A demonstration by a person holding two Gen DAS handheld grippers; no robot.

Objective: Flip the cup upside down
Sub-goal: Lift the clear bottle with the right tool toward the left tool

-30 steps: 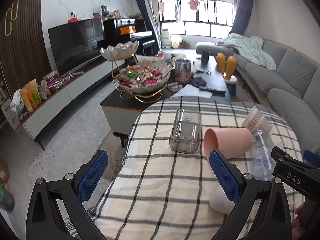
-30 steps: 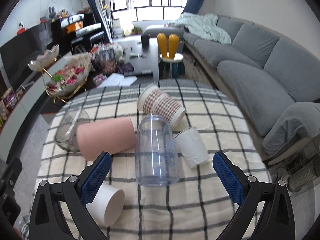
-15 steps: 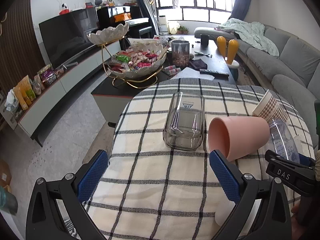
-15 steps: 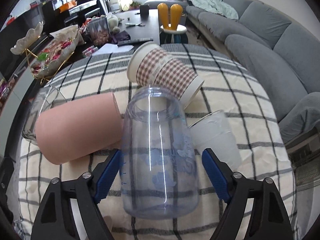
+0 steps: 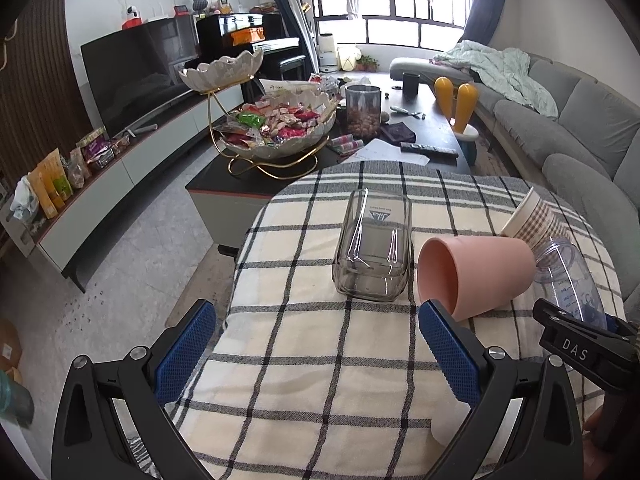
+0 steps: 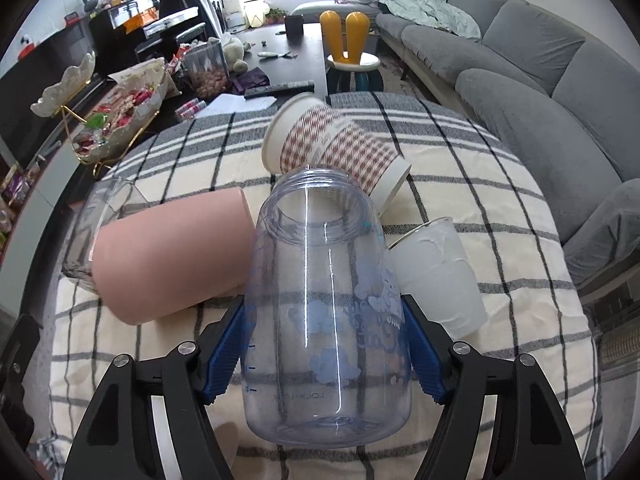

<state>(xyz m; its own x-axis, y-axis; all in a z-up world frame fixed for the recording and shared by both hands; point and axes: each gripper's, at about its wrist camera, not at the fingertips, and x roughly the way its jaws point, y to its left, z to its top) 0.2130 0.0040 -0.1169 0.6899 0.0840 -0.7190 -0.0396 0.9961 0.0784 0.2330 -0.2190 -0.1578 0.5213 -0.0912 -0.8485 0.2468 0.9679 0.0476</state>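
A clear bluish plastic cup [image 6: 326,312] with printed marks lies on its side on the checked tablecloth, mouth pointing away; it also shows in the left wrist view [image 5: 572,280]. My right gripper [image 6: 324,354] is shut on its body, blue pads against both sides. A pink cup [image 6: 172,256] lies on its side to its left, also in the left wrist view [image 5: 476,276]. My left gripper [image 5: 316,354] is open and empty above the cloth, nearer than the pink cup and a clear grey square cup [image 5: 374,254].
A checked paper cup [image 6: 336,152] and a frosted white cup [image 6: 436,276] lie on their sides beside the clear cup. A white cup [image 5: 448,428] lies by my left gripper's right finger. The round table [image 5: 304,360] drops off at left; a coffee table [image 5: 224,188] stands beyond.
My right gripper moved in over the clear plastic cup and closed from wide open onto its sides. My left gripper drifted a little and stayed open.
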